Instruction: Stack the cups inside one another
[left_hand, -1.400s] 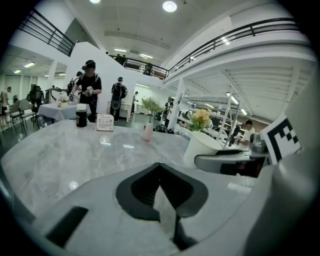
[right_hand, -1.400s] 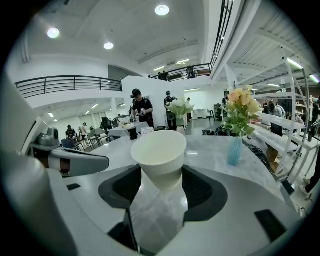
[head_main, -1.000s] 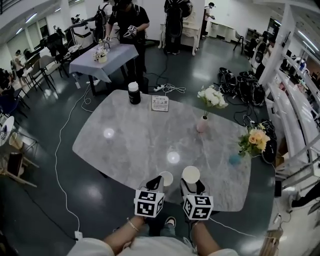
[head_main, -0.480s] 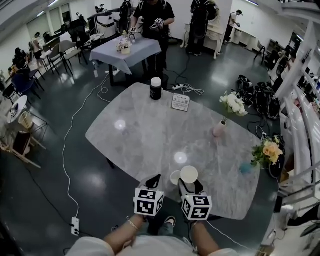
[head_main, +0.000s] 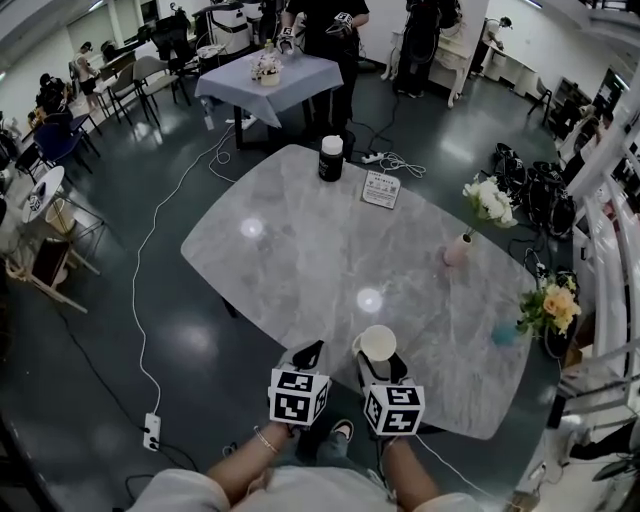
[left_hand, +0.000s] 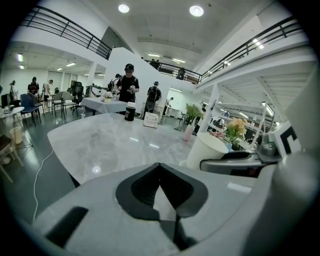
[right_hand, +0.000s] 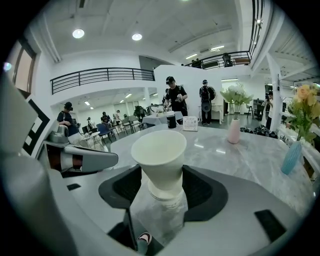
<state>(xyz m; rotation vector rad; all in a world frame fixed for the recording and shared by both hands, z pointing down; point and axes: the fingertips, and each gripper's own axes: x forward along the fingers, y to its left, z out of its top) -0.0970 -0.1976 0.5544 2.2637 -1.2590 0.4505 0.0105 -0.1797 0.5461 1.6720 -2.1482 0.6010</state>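
On the grey marble table (head_main: 300, 260), near its front edge, a white paper cup (head_main: 378, 343) stands between the jaws of my right gripper (head_main: 378, 364), which is shut on it. In the right gripper view the cup (right_hand: 160, 152) tapers down into a white ring that looks like a second cup's rim (right_hand: 165, 194); the head view shows only one rim. My left gripper (head_main: 308, 356) hangs just left of the cup, shut and empty. In the left gripper view its jaws (left_hand: 160, 167) meet at the tips, and the cup (left_hand: 206, 151) shows to the right.
At the table's far end stand a black jar with a white lid (head_main: 331, 158) and a small sign card (head_main: 381, 188). A pink vase of white flowers (head_main: 458, 249) and a blue vase of orange flowers (head_main: 505, 333) stand at the right. Cables cross the floor (head_main: 150, 260).
A second cup stood just left of the held one. My right gripper carried its cup left over it, and now only one rim shows. The head view has tilted.
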